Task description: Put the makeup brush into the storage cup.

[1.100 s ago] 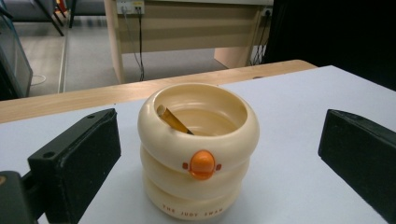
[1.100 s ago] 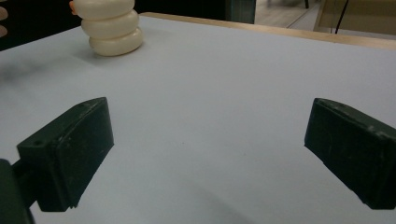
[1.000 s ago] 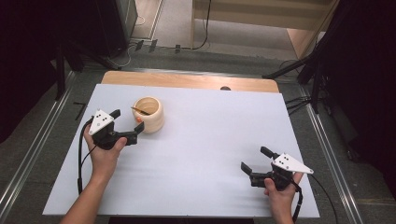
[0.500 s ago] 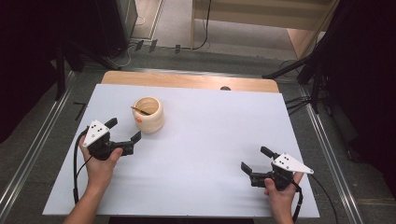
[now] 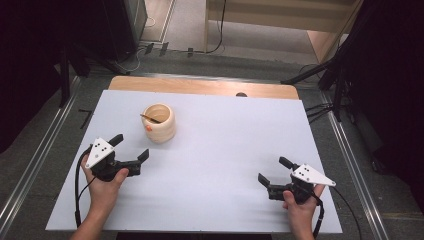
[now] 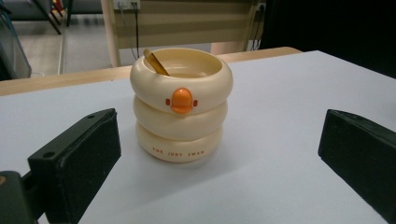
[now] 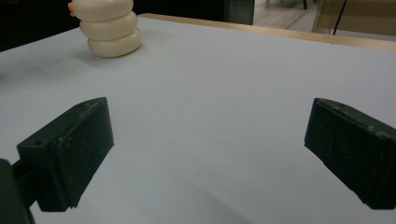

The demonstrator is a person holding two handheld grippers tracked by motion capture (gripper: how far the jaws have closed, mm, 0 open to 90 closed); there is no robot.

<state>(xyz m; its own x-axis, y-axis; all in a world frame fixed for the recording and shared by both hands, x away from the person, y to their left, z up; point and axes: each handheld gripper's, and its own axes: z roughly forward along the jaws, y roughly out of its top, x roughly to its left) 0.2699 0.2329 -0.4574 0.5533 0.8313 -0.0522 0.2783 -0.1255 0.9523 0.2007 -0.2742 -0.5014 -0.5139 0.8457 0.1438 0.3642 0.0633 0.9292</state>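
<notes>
A cream cup (image 5: 159, 122) shaped like three stacked rings, with an orange beak on its side, stands upright on the white table top (image 5: 220, 145) at the back left. A thin wooden stick (image 5: 150, 118) leans inside it. In the left gripper view the cup (image 6: 181, 104) sits a short way ahead, between the two wide-apart jaws. My left gripper (image 5: 130, 147) is open and empty, just in front and to the left of the cup. My right gripper (image 5: 272, 171) is open and empty near the front right. The cup (image 7: 110, 25) shows far off in the right gripper view.
A wooden strip (image 5: 200, 86) runs along the table's far edge, with a dark round spot (image 5: 241, 94) on it. Metal rails (image 5: 35, 150) flank the table. Dark stands and cables lie on the floor behind.
My left gripper has drawn back from the cup toward the front left, its jaws staying open. The right gripper has not moved.
</notes>
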